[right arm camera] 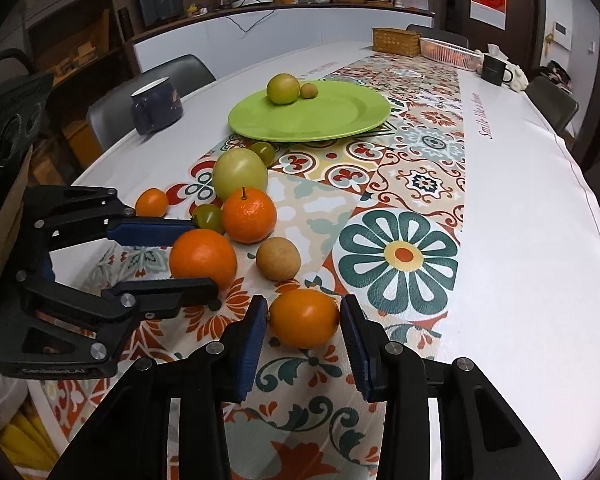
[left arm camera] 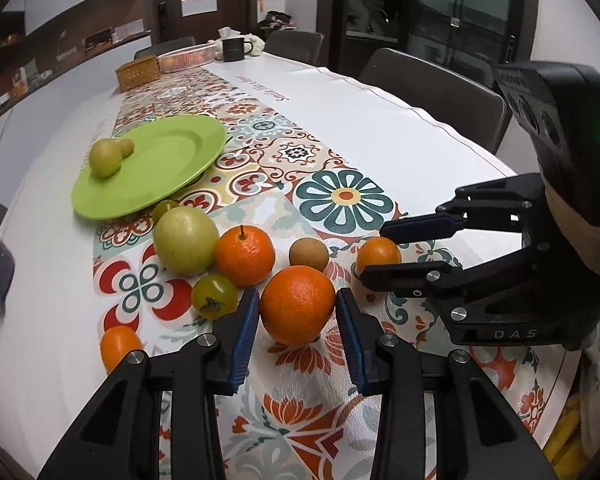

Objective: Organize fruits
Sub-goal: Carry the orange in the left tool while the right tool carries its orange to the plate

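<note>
In the left wrist view my left gripper (left arm camera: 298,294) is shut on a large orange (left arm camera: 297,312) that rests on the patterned cloth. My right gripper (right arm camera: 304,300) is shut on a smaller orange (right arm camera: 304,320), blue pads against both its sides. Each gripper also shows in the other view: right gripper (left arm camera: 374,254), left gripper (right arm camera: 203,254). Behind them lie a stemmed mandarin (right arm camera: 249,216), a brown round fruit (right arm camera: 278,259), a pale green apple (right arm camera: 240,174), two green tomatoes and a small orange (right arm camera: 152,202). The green plate (right arm camera: 332,120) holds a yellow-green fruit (right arm camera: 283,88) and a small brown one (right arm camera: 309,90).
A dark blue mug (right arm camera: 156,106) stands near the table's left edge. At the far end are a wicker box (right arm camera: 396,42), a clear tray (right arm camera: 448,52) and a black mug (right arm camera: 494,69). Chairs ring the table. White cloth lies bare to the right.
</note>
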